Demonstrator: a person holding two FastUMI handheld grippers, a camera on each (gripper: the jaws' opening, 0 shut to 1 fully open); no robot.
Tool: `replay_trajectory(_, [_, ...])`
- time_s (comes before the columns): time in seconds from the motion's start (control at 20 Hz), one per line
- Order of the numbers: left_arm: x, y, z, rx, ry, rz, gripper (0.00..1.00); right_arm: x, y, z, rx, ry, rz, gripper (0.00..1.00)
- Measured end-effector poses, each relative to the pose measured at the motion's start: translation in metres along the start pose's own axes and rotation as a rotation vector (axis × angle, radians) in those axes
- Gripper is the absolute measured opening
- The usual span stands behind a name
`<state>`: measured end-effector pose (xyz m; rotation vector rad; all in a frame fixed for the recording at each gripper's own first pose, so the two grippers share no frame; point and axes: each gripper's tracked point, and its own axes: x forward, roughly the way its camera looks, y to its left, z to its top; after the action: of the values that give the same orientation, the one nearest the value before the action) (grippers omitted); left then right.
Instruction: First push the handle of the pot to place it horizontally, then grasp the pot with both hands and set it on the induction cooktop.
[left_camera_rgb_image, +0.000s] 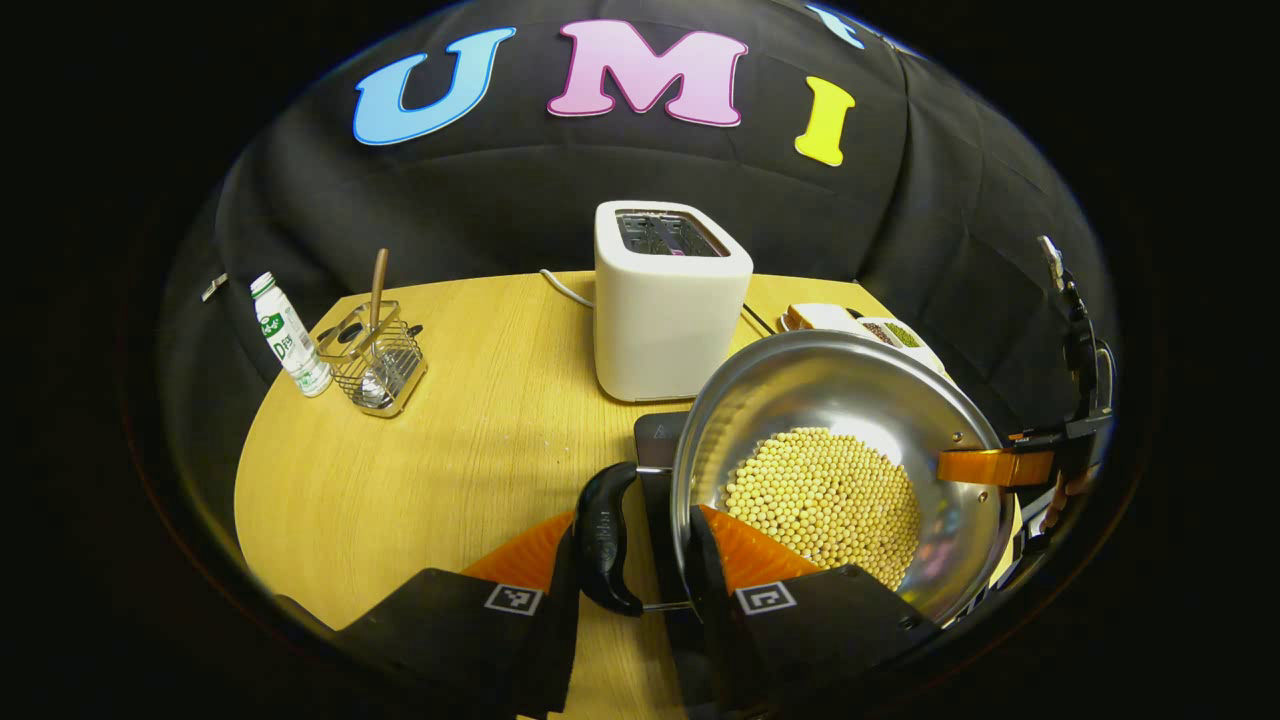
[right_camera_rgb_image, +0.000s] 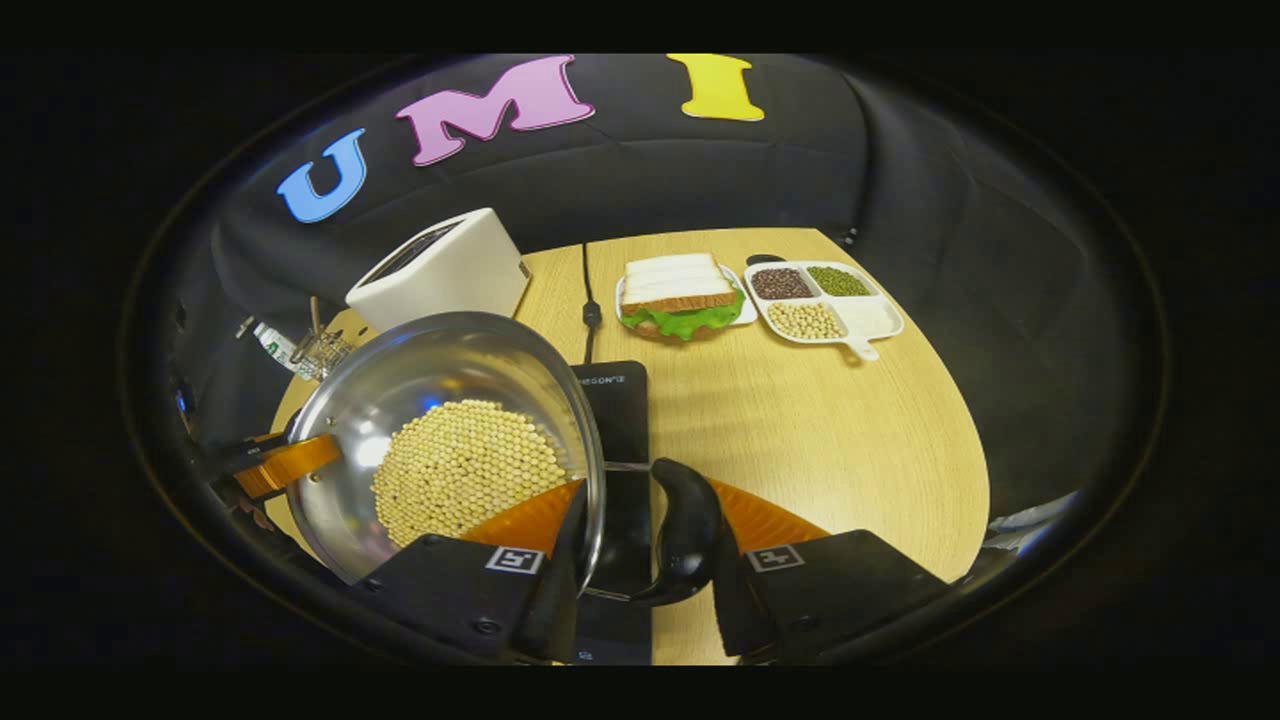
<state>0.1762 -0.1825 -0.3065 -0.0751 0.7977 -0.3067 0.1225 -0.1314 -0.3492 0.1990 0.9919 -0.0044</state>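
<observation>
The steel pot (left_camera_rgb_image: 840, 470), its bottom covered with pale yellow beans (left_camera_rgb_image: 825, 505), sits between the two grippers, over the black induction cooktop (left_camera_rgb_image: 660, 440) near the middle of the wooden table (left_camera_rgb_image: 400, 490); whether its base touches the cooktop cannot be told. In the left gripper view the left gripper (left_camera_rgb_image: 640, 570) has its fingers around the pot's near black handle (left_camera_rgb_image: 605, 535), one finger on the outer side and the other against the pot's rim, closed on that handle. In the right gripper view the right gripper (right_camera_rgb_image: 650, 565) does the same on the opposite black handle (right_camera_rgb_image: 685, 535), with the left finger over the rim and the right finger outside the handle. From the left gripper view the far gripper shows at the pot's far rim, its orange fingers (left_camera_rgb_image: 990, 467) level. Behind the pot stands a white toaster (left_camera_rgb_image: 668, 300), just beyond the cooktop's back edge. To the left there is open tabletop as far as a wire caddy (left_camera_rgb_image: 375, 360) and a small bottle (left_camera_rgb_image: 290, 335) at the table's edge. In the right gripper view, bare wood runs to the curved right edge, with a sandwich plate (right_camera_rgb_image: 682, 292) and a divided tray (right_camera_rgb_image: 825, 300) at the back.
</observation>
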Motion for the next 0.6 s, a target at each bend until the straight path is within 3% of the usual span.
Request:
replay_trajectory(0.25, [0.001, 0.001, -0.001, -0.002, 0.001, 0.005, 0.58, -0.001, 0.001, -0.001, 0.006, 0.006, 0.006, 0.60])
replay_trajectory(0.4, [0.001, 0.002, -0.002, 0.017, 0.019, 0.023, 0.64, 0.000, 0.004, -0.003, -0.003, 0.013, 0.021, 0.68])
replay_trajectory(0.5, [0.013, -0.003, -0.003, 0.025, 0.016, 0.025, 0.78, -0.002, 0.002, -0.002, -0.006, 0.002, 0.004, 0.85])
replay_trajectory(0.55, [0.005, -0.004, 0.000, 0.025, 0.012, 0.018, 0.99, -0.003, 0.000, 0.000, 0.000, -0.007, -0.005, 0.96])
replay_trajectory(0.6, [0.001, -0.005, 0.000, 0.025, 0.009, 0.015, 0.96, -0.004, 0.000, 0.002, 0.011, -0.016, -0.008, 0.99])
